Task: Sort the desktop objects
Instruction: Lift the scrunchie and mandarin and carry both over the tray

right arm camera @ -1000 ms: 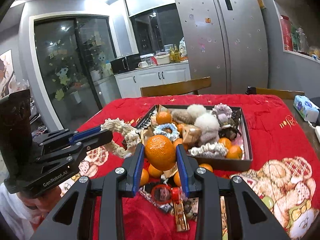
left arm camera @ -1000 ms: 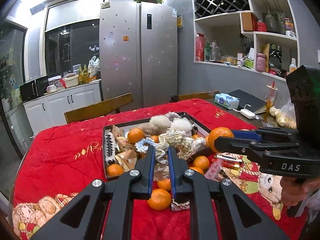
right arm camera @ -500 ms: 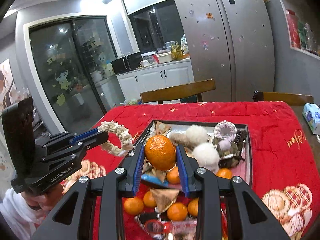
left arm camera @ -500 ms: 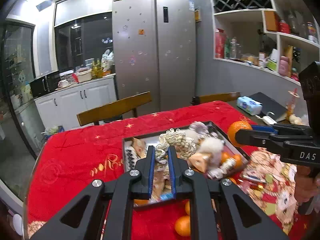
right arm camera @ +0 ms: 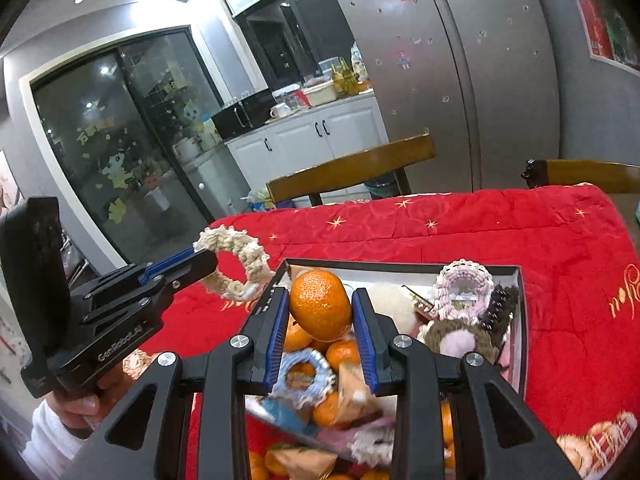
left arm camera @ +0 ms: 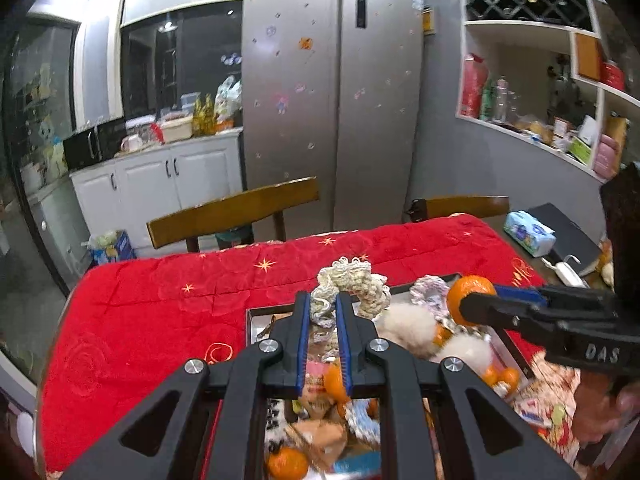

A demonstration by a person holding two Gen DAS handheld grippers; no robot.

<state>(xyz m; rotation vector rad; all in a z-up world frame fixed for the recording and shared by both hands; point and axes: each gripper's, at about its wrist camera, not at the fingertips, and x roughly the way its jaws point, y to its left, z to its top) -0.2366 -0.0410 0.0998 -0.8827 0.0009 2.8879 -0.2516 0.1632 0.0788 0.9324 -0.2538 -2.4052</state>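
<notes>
Tangerine (right arm camera: 320,305) and cream scrunchie (left arm camera: 352,285), each clamped in your hand-held grippers, have travelled over the tray (right arm camera: 520,308), 12 o'clock end.

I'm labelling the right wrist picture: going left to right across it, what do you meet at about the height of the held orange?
Left gripper → cream crocheted ring → orange → pink crocheted ring → dark hair clip → red tablecloth.

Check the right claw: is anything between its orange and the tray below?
Nothing visible blocks it. The right claw grips the round orange tangerine in open air above the grey rectangular tray, already crowded with tangerines and scrunchies.
</notes>
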